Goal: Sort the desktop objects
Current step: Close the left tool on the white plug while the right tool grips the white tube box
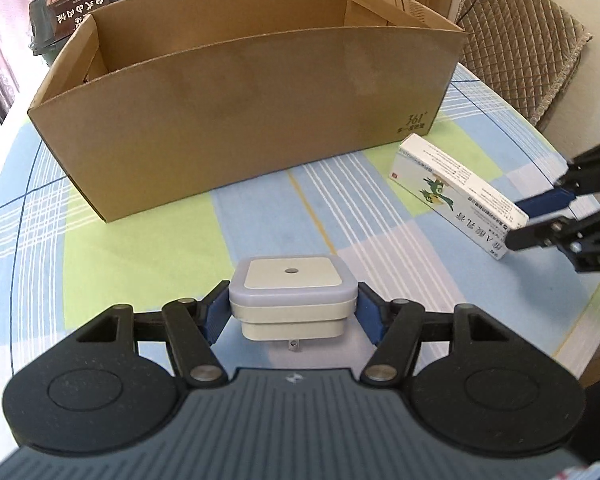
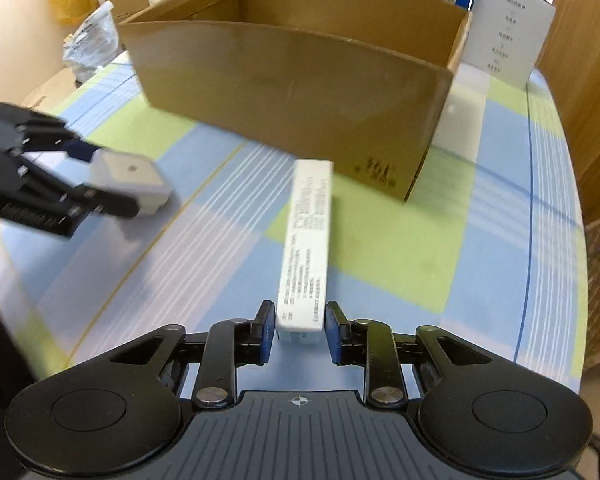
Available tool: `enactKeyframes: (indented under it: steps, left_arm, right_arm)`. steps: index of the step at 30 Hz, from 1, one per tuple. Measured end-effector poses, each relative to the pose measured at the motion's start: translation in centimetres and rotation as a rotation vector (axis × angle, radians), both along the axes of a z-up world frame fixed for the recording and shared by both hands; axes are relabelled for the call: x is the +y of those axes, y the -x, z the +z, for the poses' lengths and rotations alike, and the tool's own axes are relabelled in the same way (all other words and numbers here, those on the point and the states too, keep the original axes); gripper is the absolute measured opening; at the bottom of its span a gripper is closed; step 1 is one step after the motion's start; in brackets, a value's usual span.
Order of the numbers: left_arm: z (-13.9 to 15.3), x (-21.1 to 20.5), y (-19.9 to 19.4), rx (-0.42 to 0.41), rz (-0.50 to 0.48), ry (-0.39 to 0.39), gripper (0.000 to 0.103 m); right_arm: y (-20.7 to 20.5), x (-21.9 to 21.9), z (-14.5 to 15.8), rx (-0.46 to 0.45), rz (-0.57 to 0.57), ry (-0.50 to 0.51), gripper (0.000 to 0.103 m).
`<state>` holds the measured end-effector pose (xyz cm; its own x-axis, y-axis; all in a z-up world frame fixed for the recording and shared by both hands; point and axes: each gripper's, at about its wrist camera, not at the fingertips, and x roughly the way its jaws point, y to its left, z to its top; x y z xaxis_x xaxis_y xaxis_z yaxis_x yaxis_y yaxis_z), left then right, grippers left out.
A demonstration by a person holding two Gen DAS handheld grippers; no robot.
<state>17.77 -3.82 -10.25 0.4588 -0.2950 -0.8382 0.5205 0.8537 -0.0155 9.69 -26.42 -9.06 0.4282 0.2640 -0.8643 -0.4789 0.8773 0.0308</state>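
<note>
While your left gripper (image 1: 293,312) is clamped on the white plug-in night light (image 1: 292,300), your right gripper (image 2: 299,330) has its blue pads straddling the near end of the long white medicine box (image 2: 306,248); whether they press on it cannot be told. That box lies on the checked counter (image 2: 400,264), just before the open cardboard box (image 1: 244,92).

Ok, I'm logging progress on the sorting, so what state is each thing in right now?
Cardboard box: open at the top, upright on the table, nothing visible inside.
Night light: clamped in the left tongs, not yet in the box.
Medicine box: closed, lying flat, near end between the right tongs, small gaps beside the pads.
</note>
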Motion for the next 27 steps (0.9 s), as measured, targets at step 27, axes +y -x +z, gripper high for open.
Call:
enactKeyframes:
  steps: [27]
  left_arm:
    - [-1.1,0.1,-0.4,-0.032,-0.007,0.036,0.069]
  right_arm:
    - [-4.5,1.9,-2.0,-0.117,-0.082,-0.009,0.037]
